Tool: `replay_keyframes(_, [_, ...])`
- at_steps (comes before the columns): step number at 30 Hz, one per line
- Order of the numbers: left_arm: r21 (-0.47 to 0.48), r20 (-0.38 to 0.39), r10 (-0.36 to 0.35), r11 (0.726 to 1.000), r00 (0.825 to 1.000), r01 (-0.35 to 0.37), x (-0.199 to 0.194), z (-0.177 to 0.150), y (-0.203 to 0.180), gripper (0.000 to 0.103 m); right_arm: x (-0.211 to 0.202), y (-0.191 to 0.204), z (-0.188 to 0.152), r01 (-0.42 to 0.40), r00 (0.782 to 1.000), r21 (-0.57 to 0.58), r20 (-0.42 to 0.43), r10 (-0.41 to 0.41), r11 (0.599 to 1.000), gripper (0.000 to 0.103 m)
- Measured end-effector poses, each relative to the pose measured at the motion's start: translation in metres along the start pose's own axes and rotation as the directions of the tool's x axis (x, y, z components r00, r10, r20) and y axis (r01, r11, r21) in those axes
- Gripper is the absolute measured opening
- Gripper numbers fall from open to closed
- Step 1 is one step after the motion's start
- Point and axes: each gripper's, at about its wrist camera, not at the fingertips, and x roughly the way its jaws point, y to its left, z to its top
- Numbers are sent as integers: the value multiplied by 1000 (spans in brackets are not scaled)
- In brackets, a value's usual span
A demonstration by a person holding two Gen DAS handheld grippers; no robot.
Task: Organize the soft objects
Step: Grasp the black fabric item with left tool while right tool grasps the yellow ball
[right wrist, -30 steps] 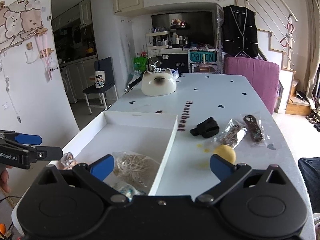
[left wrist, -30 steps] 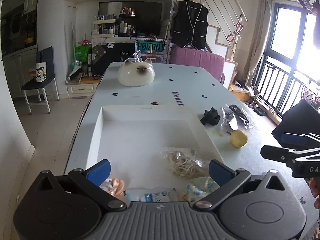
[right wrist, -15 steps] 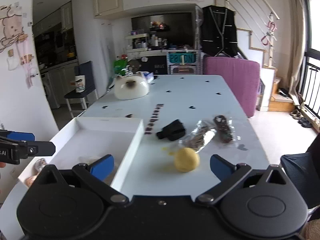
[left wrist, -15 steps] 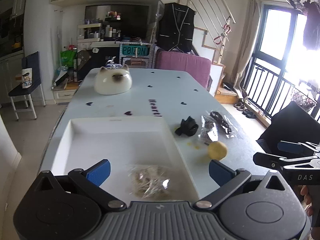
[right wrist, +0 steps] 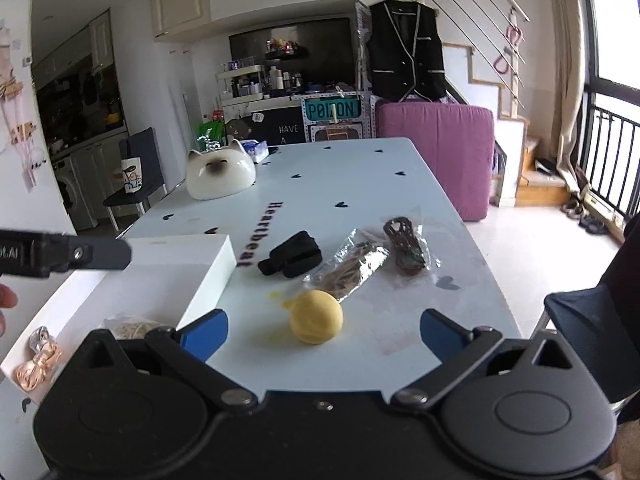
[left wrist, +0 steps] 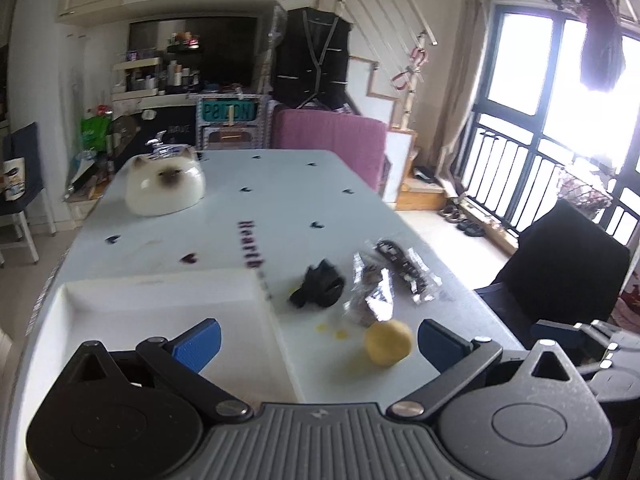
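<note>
A glossy, smooth pale surface (right wrist: 360,184) printed with small dark hearts. At its 9 o'clock side, a white tray (right wrist: 192,276) with a smooth matt finish, like plastic or card. A yellow ball (right wrist: 316,322) looks matt and faintly spongy. A black bundle (right wrist: 290,260) looks like soft matt cloth. Two clear bags (right wrist: 352,268) are shiny, crinkled plastic. A cat-faced dome (right wrist: 220,174) at 11 o'clock is glossy, like glazed ceramic. Gripper bodies are matt black plastic with blue textured pads (right wrist: 204,334) and metal screws.
</note>
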Motion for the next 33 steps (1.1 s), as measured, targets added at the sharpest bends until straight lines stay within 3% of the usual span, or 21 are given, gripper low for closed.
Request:
replay_keyframes(7, [35,21,-79,996,997,78,44,22,-17,99,33,-12,-7,13,1000,-9,-14,-13,1000,103])
replay_keyframes(11, [103,7,-126,987,992,124,73,33,-25,84,55,-16,-9,-19,998,-16,-52,18,1000,103])
replay_keyframes(15, [128,-64,-161,977,985,168,110,41,-22,69,75,-15,-11,-42,996,-22,-80,40,999,103])
replay_keyframes(18, [153,-116,-154,973,981,170,138,41,-19,64,85,-15,-11,-46,995,-15,-85,45,999,103])
replay_keyframes(22, [212,-178,-135,962,975,172,174,40,-14,59,100,-15,-10,-63,993,7,-101,63,998,90])
replay_keyframes(26, [300,-222,-118,936,968,184,198,37,-18,59,113,-13,-8,-73,991,10,-108,74,997,84])
replay_keyframes(30, [435,-220,-73,885,973,165,217,33,-28,59,125,-7,-11,-74,989,-10,-126,72,997,80])
replay_keyframes(33, [494,-217,-44,856,975,149,227,30,-33,59,132,-6,-12,-69,990,12,-125,70,998,68])
